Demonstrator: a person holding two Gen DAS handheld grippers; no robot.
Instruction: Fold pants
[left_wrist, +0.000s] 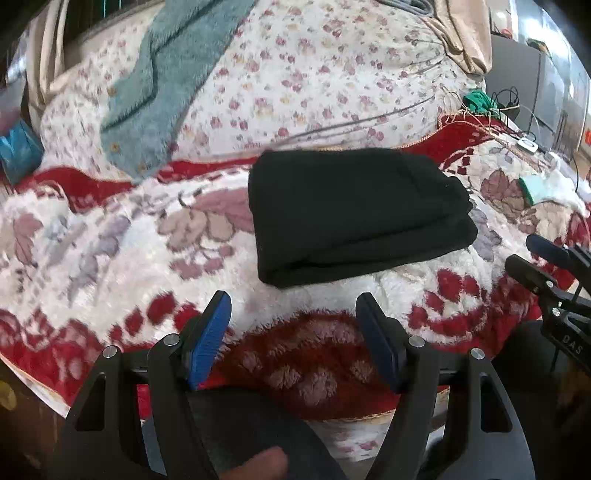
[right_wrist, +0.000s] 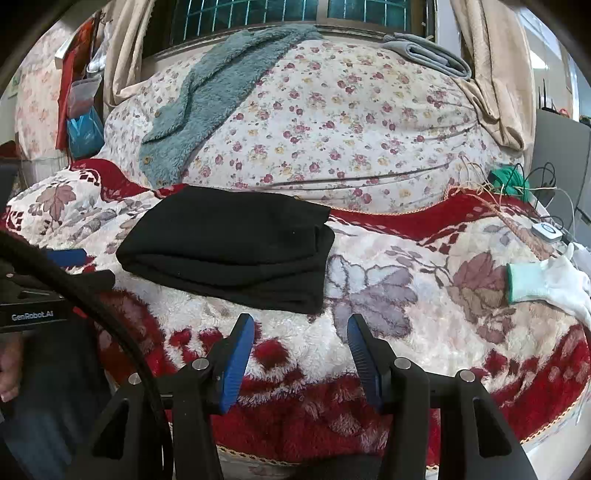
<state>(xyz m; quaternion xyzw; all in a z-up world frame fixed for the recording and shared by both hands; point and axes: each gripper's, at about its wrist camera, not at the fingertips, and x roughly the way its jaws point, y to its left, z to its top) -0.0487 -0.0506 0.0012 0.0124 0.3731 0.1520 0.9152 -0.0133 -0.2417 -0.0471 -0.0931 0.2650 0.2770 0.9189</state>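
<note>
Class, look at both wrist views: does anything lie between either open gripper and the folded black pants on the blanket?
Nothing visible does. Only bare fluffy red-and-white floral blanket lies between the left gripper and the folded black pants, and likewise ahead of the right gripper. The white glove with green cuff lies well off to the side.

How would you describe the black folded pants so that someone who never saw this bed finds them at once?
Start from the bed, covered by a fluffy red and white flowered blanket. Near the blanket's far edge, just before the quilt with small flowers, lie the pants, folded into a thick rectangle. They are the only plain black cloth there; the teal fleece garment lies further back.
</note>
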